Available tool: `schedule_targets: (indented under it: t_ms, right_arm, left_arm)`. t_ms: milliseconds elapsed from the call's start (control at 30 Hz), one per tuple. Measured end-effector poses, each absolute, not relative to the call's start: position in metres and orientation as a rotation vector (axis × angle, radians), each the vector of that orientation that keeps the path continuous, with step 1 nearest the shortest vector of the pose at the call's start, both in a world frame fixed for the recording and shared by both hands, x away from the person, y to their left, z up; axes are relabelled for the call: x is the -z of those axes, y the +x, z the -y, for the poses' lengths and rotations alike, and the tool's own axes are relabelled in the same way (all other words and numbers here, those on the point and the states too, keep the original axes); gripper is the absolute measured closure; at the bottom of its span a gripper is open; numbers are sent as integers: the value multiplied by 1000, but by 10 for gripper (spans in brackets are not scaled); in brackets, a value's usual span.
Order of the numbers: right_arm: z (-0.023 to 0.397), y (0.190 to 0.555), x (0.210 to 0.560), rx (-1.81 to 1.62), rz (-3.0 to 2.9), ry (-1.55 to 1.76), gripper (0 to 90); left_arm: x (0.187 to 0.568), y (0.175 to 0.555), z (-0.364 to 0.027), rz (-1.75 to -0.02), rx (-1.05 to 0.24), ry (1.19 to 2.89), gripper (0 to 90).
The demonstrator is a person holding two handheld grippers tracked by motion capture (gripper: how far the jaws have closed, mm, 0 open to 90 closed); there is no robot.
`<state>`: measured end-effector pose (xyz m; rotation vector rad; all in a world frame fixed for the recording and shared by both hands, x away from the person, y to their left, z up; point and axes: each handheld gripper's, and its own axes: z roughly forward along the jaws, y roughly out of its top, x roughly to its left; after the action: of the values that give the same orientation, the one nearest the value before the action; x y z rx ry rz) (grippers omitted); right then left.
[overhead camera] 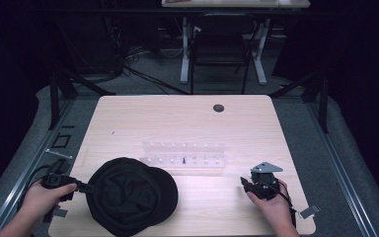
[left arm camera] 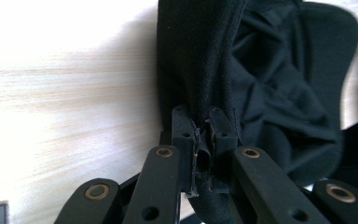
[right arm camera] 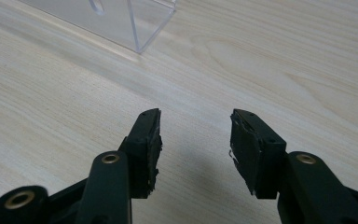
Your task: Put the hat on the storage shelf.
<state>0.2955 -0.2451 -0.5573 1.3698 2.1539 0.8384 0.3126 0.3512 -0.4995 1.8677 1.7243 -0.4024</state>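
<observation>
One black cap [overhead camera: 128, 195] near table [overhead camera: 187, 118] front-left corner; one clear rack [overhead camera: 183, 153] mid-table. Left gripper [left arm camera: 204, 140] clamped on cap edge. Right gripper [right arm camera: 195, 147] wide apart, empty, near front-right corner.

Black fingers [right arm camera: 149, 140], brass-coloured rivets [right arm camera: 110, 159]

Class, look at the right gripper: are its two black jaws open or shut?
Open. The right gripper shows a wide gap between its jaws, with bare pale wooden table visible through it and nothing held.
</observation>
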Motion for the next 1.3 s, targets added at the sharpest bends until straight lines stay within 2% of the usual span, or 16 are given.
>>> schedule_targets:
  t_ms: [333, 1300]
  right_arm:
    - [245, 296, 558, -846, -2155, 1374, 522]
    - [246, 296, 558, -859, -2149, 1385, 522]
  left_arm:
    - [472, 311, -349, -1669, 423, 1871, 849]
    - [400, 313, -329, -1566, 372, 1884, 851]
